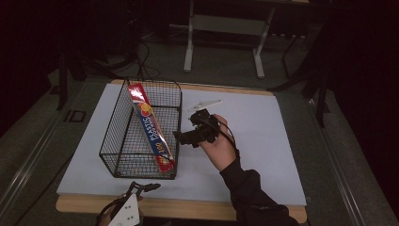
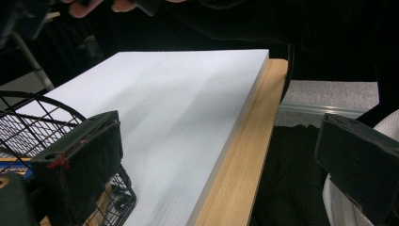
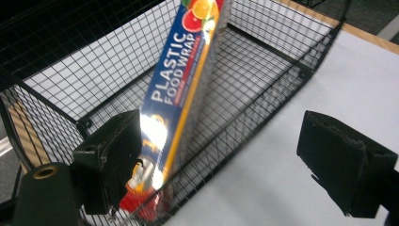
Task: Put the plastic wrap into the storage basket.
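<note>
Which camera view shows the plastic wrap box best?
The right gripper view: the plastic wrap box is close and its label is readable, leaning in the wire basket. The high view shows its whole length, smaller. The left gripper view shows a blue sliver behind the mesh.

The high view looks forward and down over the white board [image 1: 263, 136], with the wire basket [image 1: 141, 141] left of centre. The left gripper view sits low at the near edge, the basket corner [image 2: 28, 117] at lower left. The right gripper view looks closely into the basket [image 3: 263, 61], which all three share.
</note>
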`<state>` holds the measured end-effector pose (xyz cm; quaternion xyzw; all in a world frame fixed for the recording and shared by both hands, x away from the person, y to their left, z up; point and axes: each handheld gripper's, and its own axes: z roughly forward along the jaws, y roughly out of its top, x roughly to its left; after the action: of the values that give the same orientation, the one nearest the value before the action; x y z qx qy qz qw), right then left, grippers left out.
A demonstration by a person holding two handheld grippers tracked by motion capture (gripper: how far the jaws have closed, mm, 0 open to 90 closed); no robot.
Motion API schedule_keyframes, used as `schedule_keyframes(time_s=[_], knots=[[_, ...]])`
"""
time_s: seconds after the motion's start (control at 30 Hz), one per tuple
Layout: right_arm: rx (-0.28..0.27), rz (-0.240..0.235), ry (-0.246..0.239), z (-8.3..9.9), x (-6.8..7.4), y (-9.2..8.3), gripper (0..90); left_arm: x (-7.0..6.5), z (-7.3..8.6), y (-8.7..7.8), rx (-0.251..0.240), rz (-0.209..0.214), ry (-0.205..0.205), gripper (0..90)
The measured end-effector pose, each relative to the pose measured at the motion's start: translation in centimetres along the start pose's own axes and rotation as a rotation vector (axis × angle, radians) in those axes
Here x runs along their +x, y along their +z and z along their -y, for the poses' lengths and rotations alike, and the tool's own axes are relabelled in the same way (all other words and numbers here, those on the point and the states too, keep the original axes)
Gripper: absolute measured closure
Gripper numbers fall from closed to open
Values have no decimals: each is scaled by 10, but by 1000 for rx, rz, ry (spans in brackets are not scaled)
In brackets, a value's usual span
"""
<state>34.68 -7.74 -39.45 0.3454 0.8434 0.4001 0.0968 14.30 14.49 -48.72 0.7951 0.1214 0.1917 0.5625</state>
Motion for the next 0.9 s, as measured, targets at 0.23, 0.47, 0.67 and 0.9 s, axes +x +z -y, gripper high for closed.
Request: schedule_keyframes(time_s=[0.23, 0.47, 0.67, 0.9], knots=[[2, -6, 4, 29, -15, -14, 139, 0, 0, 1, 1, 0, -2, 19], [0, -4, 11, 57, -27, -23, 137, 0, 0, 1, 3, 0, -2, 20], [14, 21, 12, 79, -36, -25, 134, 0, 0, 2, 4, 0, -2, 19], [28, 5, 40, 105, -43, -25, 134, -1, 0, 2, 6, 0, -2, 19]])
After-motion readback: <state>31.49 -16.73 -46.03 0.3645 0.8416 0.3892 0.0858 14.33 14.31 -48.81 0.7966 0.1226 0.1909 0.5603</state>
